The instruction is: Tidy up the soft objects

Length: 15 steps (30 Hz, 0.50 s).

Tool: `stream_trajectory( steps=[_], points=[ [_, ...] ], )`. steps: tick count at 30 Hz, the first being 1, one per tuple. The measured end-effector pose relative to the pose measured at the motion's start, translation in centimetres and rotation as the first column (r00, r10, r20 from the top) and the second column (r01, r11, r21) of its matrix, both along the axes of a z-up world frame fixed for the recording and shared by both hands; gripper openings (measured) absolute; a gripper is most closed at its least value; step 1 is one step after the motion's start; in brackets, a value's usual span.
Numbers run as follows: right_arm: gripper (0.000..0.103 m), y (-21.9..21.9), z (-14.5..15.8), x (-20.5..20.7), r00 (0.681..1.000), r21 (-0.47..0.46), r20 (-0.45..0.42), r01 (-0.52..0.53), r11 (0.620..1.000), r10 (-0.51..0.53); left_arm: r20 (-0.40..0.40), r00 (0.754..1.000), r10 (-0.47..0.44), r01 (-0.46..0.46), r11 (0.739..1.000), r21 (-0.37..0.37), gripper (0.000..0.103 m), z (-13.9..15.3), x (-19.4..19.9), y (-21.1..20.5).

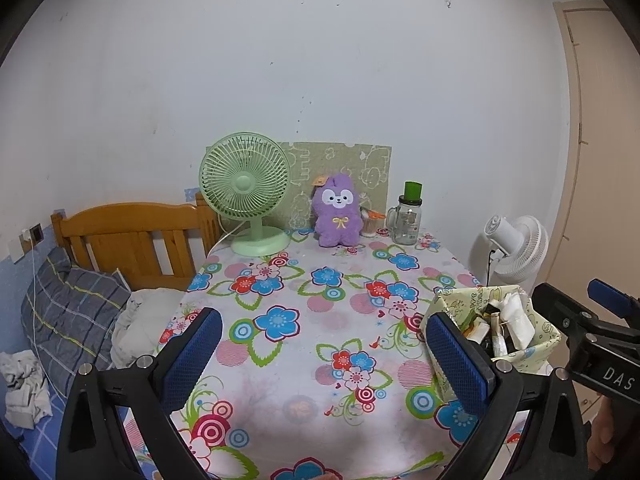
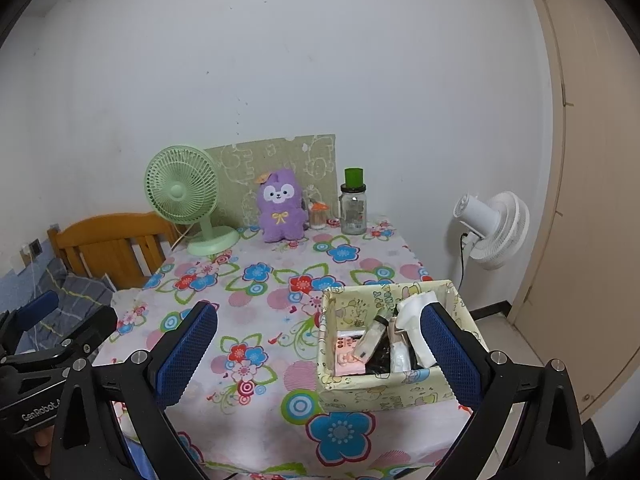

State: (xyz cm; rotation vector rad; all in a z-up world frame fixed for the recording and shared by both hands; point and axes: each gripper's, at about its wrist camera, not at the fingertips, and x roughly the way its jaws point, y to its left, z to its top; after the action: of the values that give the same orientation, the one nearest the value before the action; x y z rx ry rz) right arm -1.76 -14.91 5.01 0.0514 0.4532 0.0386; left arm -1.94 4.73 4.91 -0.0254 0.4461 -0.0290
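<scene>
A: where's the purple plush [image 1: 337, 211] sitting vs the left gripper [image 1: 323, 350]?

B: dead ahead and far off, upright against the back board, beside the green fan [image 1: 246, 192]. Both left and right gripper [image 2: 320, 354] spread wide, holding nothing. I'd say left has the straighter line; the box [image 2: 394, 390] sits close under the right one
</scene>
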Motion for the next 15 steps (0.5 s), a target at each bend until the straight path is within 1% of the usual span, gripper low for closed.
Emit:
stream_trajectory(
  steps=[5, 15],
  points=[
    [0.103, 0.04, 0.15, -0.15, 1.0, -0.004, 0.002, -0.004, 1.0, 0.004, -0.003, 1.0, -0.004, 0.004, 1.0, -0.007, 0.103, -0.04, 0.1, -0.02],
    [0.103, 0.1, 0.16, -0.21, 1.0, -0.004, 0.002, -0.004, 1.0, 0.004, -0.004, 1.0, -0.013, 0.013, 1.0, 0.002, 0.103, -0.08, 0.03, -0.51]
  ],
)
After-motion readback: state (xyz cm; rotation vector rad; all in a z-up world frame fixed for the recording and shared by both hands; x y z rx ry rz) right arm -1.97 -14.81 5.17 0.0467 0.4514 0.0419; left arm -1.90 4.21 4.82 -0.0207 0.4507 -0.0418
